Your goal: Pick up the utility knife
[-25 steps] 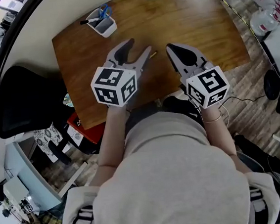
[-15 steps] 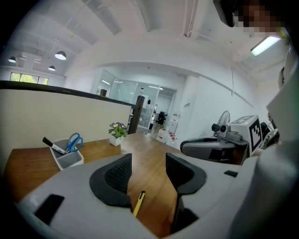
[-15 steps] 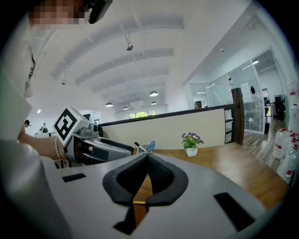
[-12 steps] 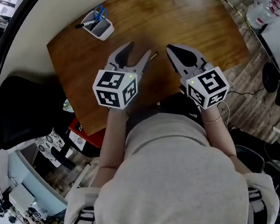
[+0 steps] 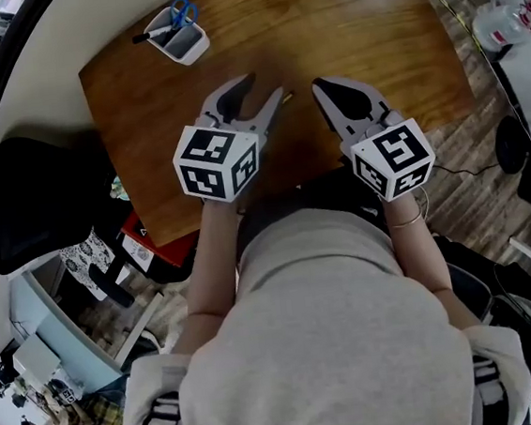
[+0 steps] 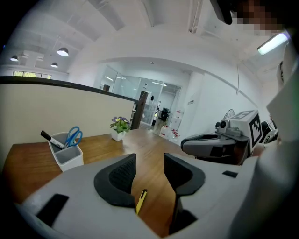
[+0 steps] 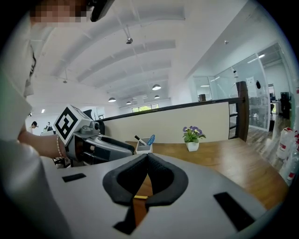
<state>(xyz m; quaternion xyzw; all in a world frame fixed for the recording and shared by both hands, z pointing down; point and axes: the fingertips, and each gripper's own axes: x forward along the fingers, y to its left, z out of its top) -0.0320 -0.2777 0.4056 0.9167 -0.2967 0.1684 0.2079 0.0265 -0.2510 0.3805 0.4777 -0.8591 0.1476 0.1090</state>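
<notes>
The yellow utility knife lies on the wooden table, just past the tips of both grippers. My left gripper hovers over the table with its jaws apart; they have just been closing a little. In the left gripper view the knife shows low in the gap of that gripper, and the pads do not touch it. My right gripper is shut with nothing in it. Its tips meet in the right gripper view, with a sliver of the knife below them.
A white holder with blue scissors and a black marker stands at the table's far left corner. A small potted plant sits at the far edge. A black chair stands left of the table.
Both grippers have sunk slightly toward the table. The left jaws stand a little narrower than before. The right jaws stay shut.
</notes>
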